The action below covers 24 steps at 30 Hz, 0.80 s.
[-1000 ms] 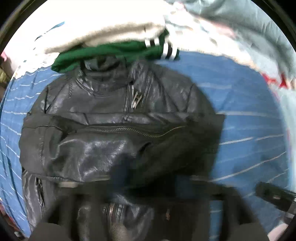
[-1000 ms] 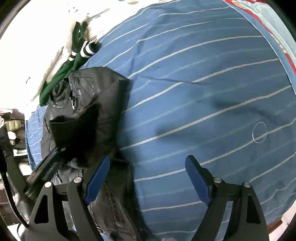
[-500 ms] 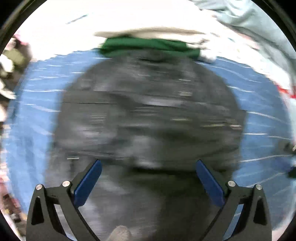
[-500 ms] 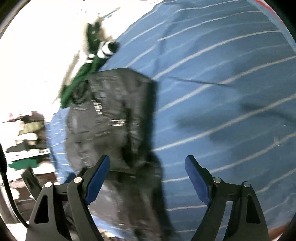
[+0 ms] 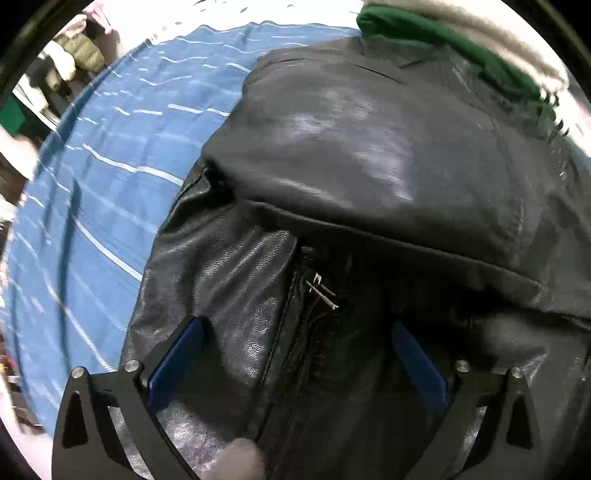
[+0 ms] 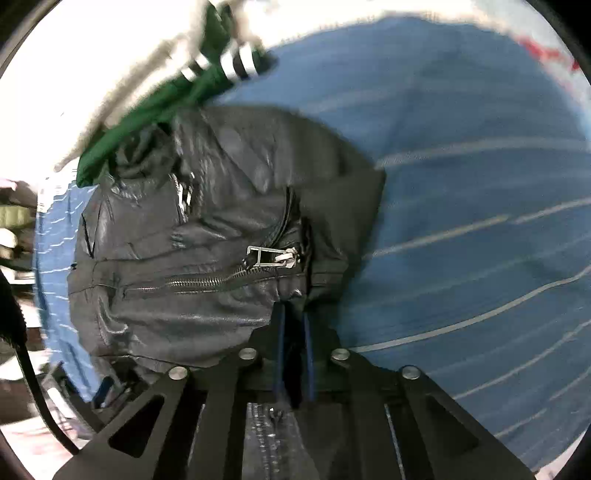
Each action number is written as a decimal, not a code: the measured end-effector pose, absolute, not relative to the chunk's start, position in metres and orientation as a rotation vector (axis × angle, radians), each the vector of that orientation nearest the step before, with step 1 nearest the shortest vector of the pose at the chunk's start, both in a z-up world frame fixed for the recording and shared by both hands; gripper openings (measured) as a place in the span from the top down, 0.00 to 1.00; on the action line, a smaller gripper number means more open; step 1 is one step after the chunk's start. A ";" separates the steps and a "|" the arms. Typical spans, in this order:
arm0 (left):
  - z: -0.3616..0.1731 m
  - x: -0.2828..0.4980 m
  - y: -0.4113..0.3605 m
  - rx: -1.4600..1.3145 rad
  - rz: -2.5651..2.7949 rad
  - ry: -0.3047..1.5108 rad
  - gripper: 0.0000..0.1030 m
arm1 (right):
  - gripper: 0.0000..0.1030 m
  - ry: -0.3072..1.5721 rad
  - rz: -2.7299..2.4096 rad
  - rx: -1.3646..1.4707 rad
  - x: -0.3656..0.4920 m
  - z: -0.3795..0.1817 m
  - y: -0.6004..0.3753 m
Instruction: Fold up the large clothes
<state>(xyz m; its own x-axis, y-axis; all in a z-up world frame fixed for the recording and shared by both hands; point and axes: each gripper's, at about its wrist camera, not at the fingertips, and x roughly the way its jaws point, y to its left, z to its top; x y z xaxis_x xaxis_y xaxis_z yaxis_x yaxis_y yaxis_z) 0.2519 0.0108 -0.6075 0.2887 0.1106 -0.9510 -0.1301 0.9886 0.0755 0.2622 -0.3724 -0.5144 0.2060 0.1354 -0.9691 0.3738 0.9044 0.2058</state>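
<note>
A black leather jacket (image 5: 369, 166) lies partly folded on a blue sheet with thin white stripes (image 5: 96, 192), which covers what looks like a bed. In the left wrist view the jacket fills most of the picture: an upper flap is doubled over toward the near side, its folded edge running across the middle, and below that edge a zipper (image 5: 317, 295) with a metal pull runs down toward the camera. In the right wrist view the same jacket (image 6: 207, 229) sits left of centre, bunched and creased, with a silver zipper pull (image 6: 273, 256) and a line of zipper teeth running across it.

The right gripper (image 6: 294, 325) has its blue pads pressed together, pinching the jacket's near right edge, where the leather gathers into the tips. The left gripper (image 5: 295, 332) is spread wide above the jacket's front, one blue pad on each side of the zipper, with nothing pinched between them; whether the pads touch the leather cannot be told.

At the far edge of the jacket, touching its collar end, lies a green garment (image 6: 147, 110) with black-and-white striped cuffs, and beyond it a pale fleecy fabric (image 5: 498, 33). The blue sheet stretches away bare to the right of the jacket in the right wrist view. At the far left, off the bed, blurred clothing (image 5: 74, 55) shows.
</note>
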 end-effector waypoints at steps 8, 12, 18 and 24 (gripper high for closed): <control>-0.543 0.260 0.022 0.002 0.217 1.256 0.00 | 0.75 1.504 -0.215 0.475 0.276 -0.523 -0.385; -0.507 0.297 0.022 0.029 0.256 1.163 0.00 | 0.74 1.427 -0.154 0.517 0.286 -0.486 -0.379; -0.567 0.354 0.014 0.199 0.326 1.258 0.00 | 0.74 1.452 0.111 0.531 0.329 -0.512 -0.303; -0.576 0.348 0.032 0.130 0.277 1.249 0.00 | 0.92 1.521 0.055 0.365 0.367 -0.578 -0.240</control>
